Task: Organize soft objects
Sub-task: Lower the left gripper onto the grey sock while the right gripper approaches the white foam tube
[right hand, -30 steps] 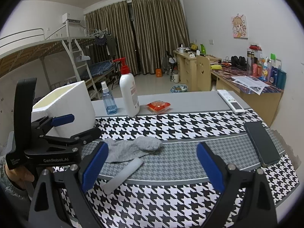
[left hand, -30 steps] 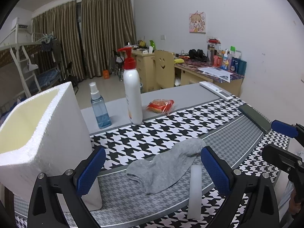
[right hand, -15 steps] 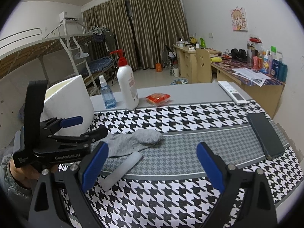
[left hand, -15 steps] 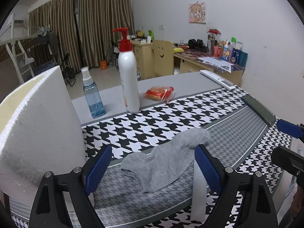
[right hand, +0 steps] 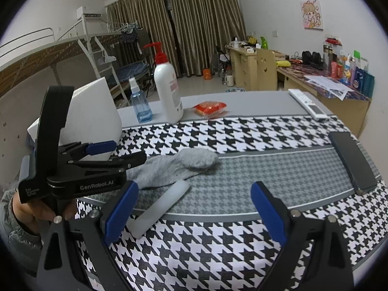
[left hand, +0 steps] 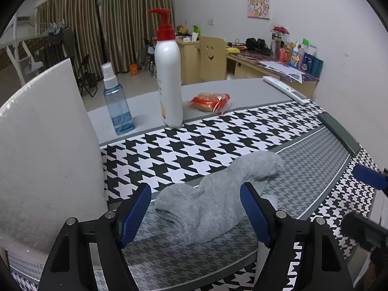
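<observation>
One sock — two bottles

A pump bottle, spray bottle and snack packet line the table's far edge; a phone lies at its right edge.

A dorm bedroom: a bunk bed, curtains and a cluttered desk are lining the walls.
</observation>
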